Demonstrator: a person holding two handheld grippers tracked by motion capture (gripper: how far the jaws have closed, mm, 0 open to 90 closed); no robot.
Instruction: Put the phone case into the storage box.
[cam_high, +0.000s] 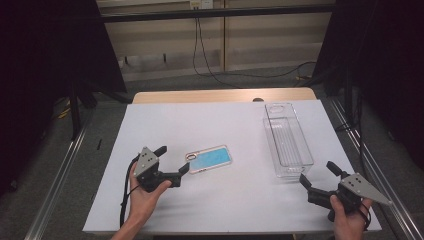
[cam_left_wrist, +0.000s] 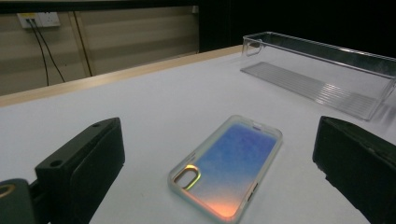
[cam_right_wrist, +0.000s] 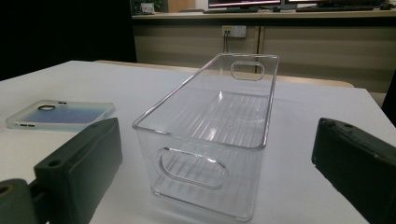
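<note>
A blue iridescent phone case (cam_high: 209, 159) lies flat on the white table, left of centre, camera hole toward the left. My left gripper (cam_high: 172, 160) is open just to its left, jaws pointing at it; in the left gripper view the phone case (cam_left_wrist: 229, 168) lies between and just beyond the wide-apart jaws. A clear plastic bin (cam_high: 286, 140) stands empty at the right. My right gripper (cam_high: 319, 172) is open near the bin's near end, and in the right gripper view the bin (cam_right_wrist: 212, 135) sits framed by its jaws, with the phone case (cam_right_wrist: 58, 114) at the left.
The white table top (cam_high: 220, 200) spreads between the two grippers, with a wooden strip (cam_high: 225, 96) at its far edge. Cables (cam_high: 205, 55) hang against the back wall. Black stands and rails flank the table.
</note>
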